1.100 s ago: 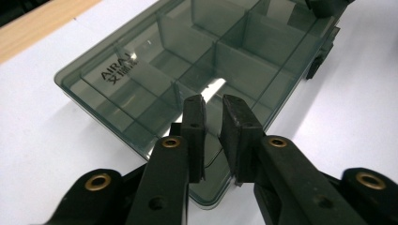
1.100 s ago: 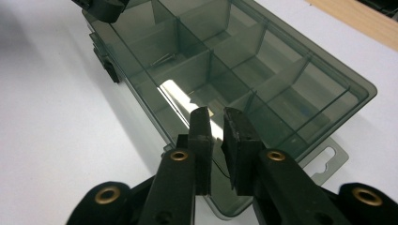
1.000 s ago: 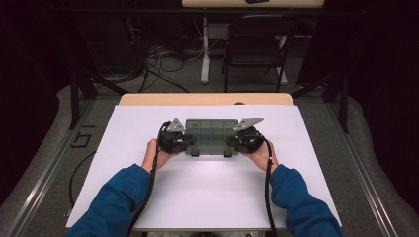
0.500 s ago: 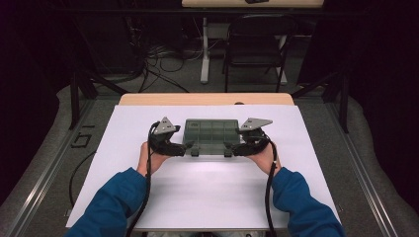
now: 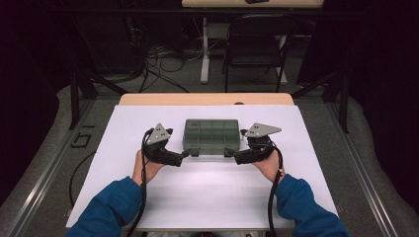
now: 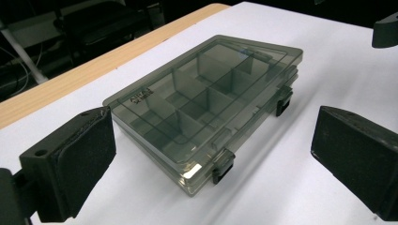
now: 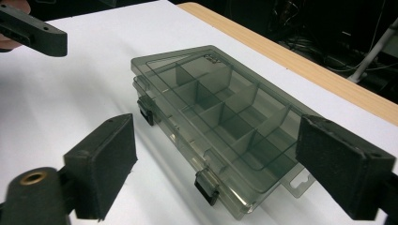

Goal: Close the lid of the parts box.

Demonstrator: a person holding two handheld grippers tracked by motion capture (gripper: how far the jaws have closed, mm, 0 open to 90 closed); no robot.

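- One smoky plastic box [image 5: 212, 136] sat lid-shut on the white table [image 5: 197, 197], two black latches [image 6: 222, 165] on its front.
- Left gripper [image 5: 187, 154] at the box's left corner, jaws just spread, nothing held.
- Right gripper [image 5: 230, 154] at its right corner, same deal.

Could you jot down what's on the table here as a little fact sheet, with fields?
Object: smoky grey clear plastic compartment box
Lid: shut, two dark latches at the front edge
Contents: compartments look empty
Surface: white sheet over a wooden table
Left gripper: fingers just opened, off the box
Right gripper: fingers just opened, off the box
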